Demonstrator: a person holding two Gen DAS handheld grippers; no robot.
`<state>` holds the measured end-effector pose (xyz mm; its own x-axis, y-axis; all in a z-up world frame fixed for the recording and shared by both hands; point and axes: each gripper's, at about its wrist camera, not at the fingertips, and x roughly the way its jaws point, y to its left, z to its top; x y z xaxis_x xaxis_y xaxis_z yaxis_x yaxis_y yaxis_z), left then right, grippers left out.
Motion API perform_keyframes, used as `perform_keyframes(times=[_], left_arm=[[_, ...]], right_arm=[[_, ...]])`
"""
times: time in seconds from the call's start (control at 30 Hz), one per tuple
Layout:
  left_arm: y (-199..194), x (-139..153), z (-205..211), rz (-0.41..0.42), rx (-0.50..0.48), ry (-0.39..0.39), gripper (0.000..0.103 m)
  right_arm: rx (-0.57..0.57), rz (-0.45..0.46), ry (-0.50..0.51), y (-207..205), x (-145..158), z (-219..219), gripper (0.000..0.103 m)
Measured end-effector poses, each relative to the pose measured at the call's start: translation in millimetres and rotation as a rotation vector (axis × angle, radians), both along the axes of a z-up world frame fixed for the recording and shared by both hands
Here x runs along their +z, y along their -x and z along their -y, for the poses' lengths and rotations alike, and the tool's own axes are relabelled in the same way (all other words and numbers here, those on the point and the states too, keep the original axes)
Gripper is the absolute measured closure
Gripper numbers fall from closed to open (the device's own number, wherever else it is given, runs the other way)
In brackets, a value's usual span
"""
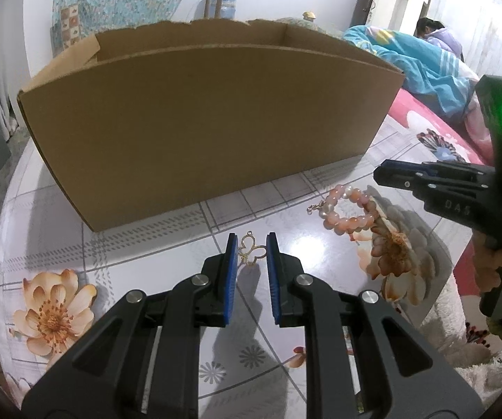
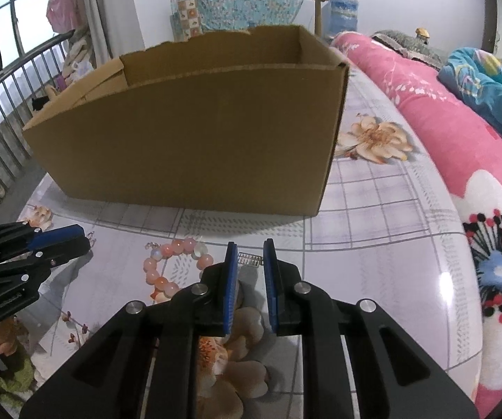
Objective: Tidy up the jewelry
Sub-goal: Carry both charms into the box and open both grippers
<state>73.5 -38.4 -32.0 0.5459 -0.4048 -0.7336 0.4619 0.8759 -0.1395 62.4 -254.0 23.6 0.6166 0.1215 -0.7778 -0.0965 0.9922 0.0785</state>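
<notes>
Reading "DAS", right tool (image 1: 378, 174) hovers near bead bracelet (image 1: 350, 211)

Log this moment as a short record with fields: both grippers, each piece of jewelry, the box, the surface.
left gripper: open, fingers either side of the gold butterfly pendant, not closed on it
right gripper: open, empty, low over the table beside the bracelet
pink bead bracelet: lying on the table, untouched
small silver piece: on the table ahead of the right fingers; kind unclear
cardboard box: open-topped, behind the jewelry; contents hidden
table: glossy floral cloth
</notes>
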Motion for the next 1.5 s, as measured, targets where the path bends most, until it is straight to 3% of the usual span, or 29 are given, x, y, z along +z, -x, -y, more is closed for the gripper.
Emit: perform_keyframes(times=[0.27,0.57,0.83,0.97,1.17,1.33,1.5], left_arm=[[15.6,25.7,-1.5,0.073,-0.018,0.010,0.088],[30.6,90.0,-8.8,0.197,-0.070,0.068,0.088],[0.5,139.0,-2.3,0.268,-0.142,0.045,0.088],[-46.9,137.7,6.5,0.150,-0.176,0.040,0.088],[-115.5,102.9,19.6,-0.091,-0.155,0.017,0.088],[-147.0,79.7,29.2,-0.205,-0.136,-0.023,0.088],[-163.1,68.0,31.3,-0.252,-0.098,-0.043,0.088]], right_arm=[[0.006,0.080,-0.007,18.4,24.3,0.6,0.088],[0.051,0.216,-0.040,33.5,72.8,-0.3,0.088],[0.157,0.325,-0.078,11.6,126.7,-2.7,0.088],[0.215,0.287,-0.098,-28.2,136.1,-3.7,0.088],[0.306,0.090,-0.151,-114.1,119.1,-10.7,0.088],[0.306,-0.086,-0.173,-166.5,90.4,-17.2,0.088],[0.281,-0.161,-0.162,-193.4,73.3,-20.7,0.088]])
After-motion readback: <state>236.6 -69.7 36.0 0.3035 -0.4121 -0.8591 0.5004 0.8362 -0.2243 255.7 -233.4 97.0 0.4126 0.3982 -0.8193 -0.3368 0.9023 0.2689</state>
